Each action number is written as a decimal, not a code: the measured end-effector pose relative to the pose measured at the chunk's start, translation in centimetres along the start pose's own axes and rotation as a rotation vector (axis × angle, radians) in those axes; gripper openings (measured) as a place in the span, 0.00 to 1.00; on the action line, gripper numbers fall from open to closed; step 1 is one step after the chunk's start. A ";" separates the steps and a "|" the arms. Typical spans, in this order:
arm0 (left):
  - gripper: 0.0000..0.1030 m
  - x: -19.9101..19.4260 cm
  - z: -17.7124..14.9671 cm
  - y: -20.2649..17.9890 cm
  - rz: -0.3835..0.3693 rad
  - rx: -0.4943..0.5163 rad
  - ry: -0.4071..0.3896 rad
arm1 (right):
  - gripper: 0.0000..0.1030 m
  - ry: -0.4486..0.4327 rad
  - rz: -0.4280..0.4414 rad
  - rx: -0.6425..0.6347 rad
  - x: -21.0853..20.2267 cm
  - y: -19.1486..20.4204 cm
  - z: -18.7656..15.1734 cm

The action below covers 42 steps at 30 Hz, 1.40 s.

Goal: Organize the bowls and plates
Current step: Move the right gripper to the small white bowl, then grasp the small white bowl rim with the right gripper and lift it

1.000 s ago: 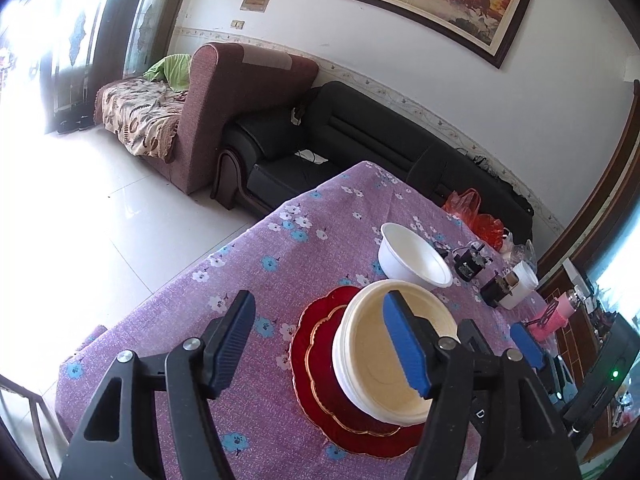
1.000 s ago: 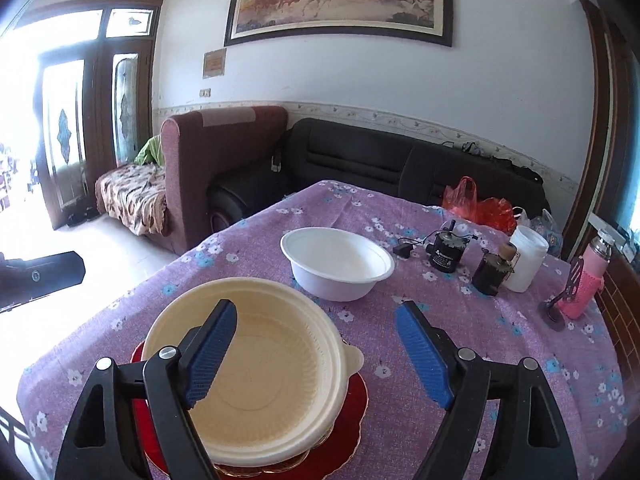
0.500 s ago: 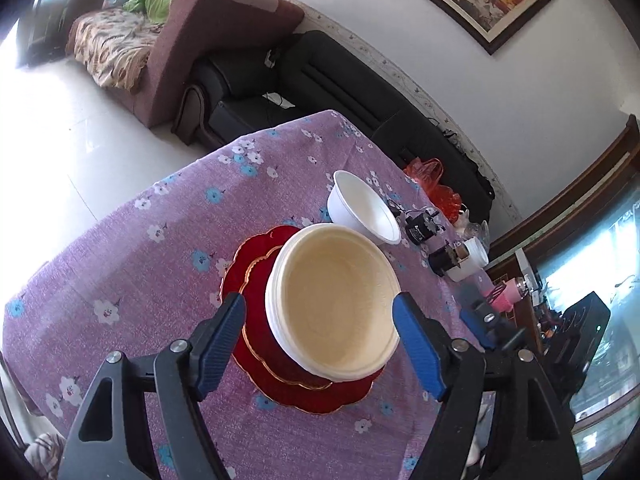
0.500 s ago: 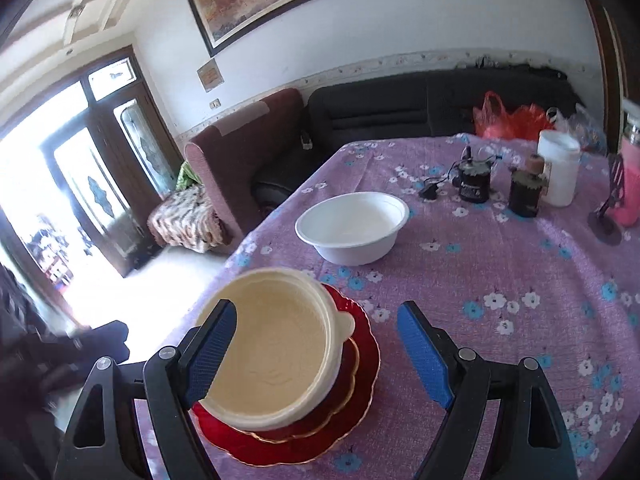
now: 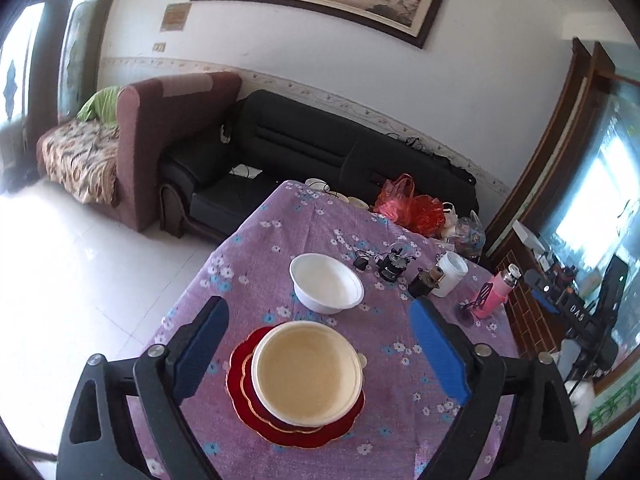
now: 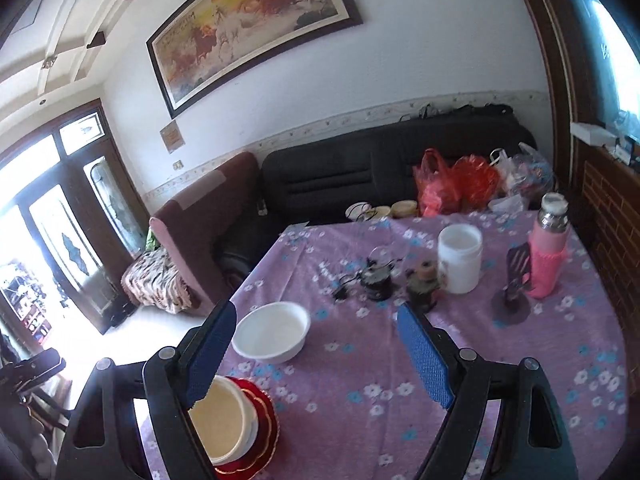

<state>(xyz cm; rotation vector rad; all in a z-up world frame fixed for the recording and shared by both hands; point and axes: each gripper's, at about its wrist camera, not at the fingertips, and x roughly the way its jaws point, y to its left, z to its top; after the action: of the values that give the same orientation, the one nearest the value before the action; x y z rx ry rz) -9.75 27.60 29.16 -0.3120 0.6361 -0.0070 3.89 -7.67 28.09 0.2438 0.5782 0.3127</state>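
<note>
A cream bowl (image 5: pixel 308 374) sits on stacked red plates (image 5: pixel 240 380) with gold rims, on the purple flowered tablecloth (image 5: pixel 260 240). A white bowl (image 5: pixel 326 282) stands just beyond it. My left gripper (image 5: pixel 320 346) is open and empty, held above the cream bowl. In the right wrist view the cream bowl (image 6: pixel 218 426) and red plates (image 6: pixel 266 428) lie at lower left, partly behind the left finger, with the white bowl (image 6: pixel 272 330) farther on. My right gripper (image 6: pixel 316 354) is open and empty above the cloth.
At the table's far right stand a white jar (image 6: pixel 460 258), a pink flask (image 6: pixel 548 246), a small dark jar (image 6: pixel 422 284), a black gadget with a cable (image 6: pixel 376 276) and a dark slotted stand (image 6: pixel 516 276). Red bags (image 6: pixel 456 184) and sofas lie beyond.
Both grippers have pulled up and back from the cream bowl. The right one has swung to the right, so the bowl stack now sits at its lower left. Bowls and plates have not moved.
</note>
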 end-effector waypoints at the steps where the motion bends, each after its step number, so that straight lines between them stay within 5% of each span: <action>1: 0.90 0.5 0.6 -0.5 0.014 0.028 0.003 | 0.85 -0.010 -0.017 0.000 -0.6 -0.4 0.7; 6: 0.90 6.9 3.4 -1.8 0.038 0.088 0.122 | 0.89 0.042 -0.081 -0.025 1.4 -1.1 1.7; 11: 0.90 16.9 4.7 -0.2 0.074 0.078 0.277 | 0.88 0.241 -0.020 0.033 10.8 -0.4 -1.2; 14: 0.90 22.0 4.3 1.9 0.095 0.042 0.327 | 0.75 0.363 0.028 0.094 17.1 0.3 -3.4; 16: 0.84 25.4 3.8 3.7 0.072 -0.012 0.380 | 0.71 0.426 0.053 0.122 20.7 0.7 -4.6; 18: 0.62 28.4 3.2 5.0 0.063 -0.045 0.436 | 0.67 0.472 0.072 0.142 24.0 1.1 -5.8; 23: 0.58 34.3 2.4 7.8 0.021 -0.173 0.518 | 0.65 0.538 0.088 0.197 29.7 1.4 -8.0; 28: 0.59 38.1 1.7 8.3 -0.020 -0.228 0.602 | 0.51 0.591 0.087 0.216 33.2 1.2 -9.5; 35: 0.59 41.3 0.4 6.1 -0.005 -0.129 0.708 | 0.34 0.619 0.077 0.168 35.1 1.9 -10.3; 37: 0.49 41.4 0.3 5.3 -0.016 -0.089 0.712 | 0.23 0.622 0.081 0.156 35.3 2.2 -10.3; 38: 0.31 41.3 0.3 5.0 -0.037 -0.073 0.715 | 0.17 0.622 0.083 0.151 35.4 2.4 -10.3; 42: 0.29 39.7 1.6 4.5 -0.043 -0.027 0.663 | 0.15 0.576 0.067 0.102 34.5 3.3 -9.5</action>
<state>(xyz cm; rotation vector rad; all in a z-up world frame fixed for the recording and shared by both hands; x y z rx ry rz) 22.80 28.29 5.92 -0.3500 1.2876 -0.1487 25.09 8.94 4.34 0.2723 1.1585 0.4217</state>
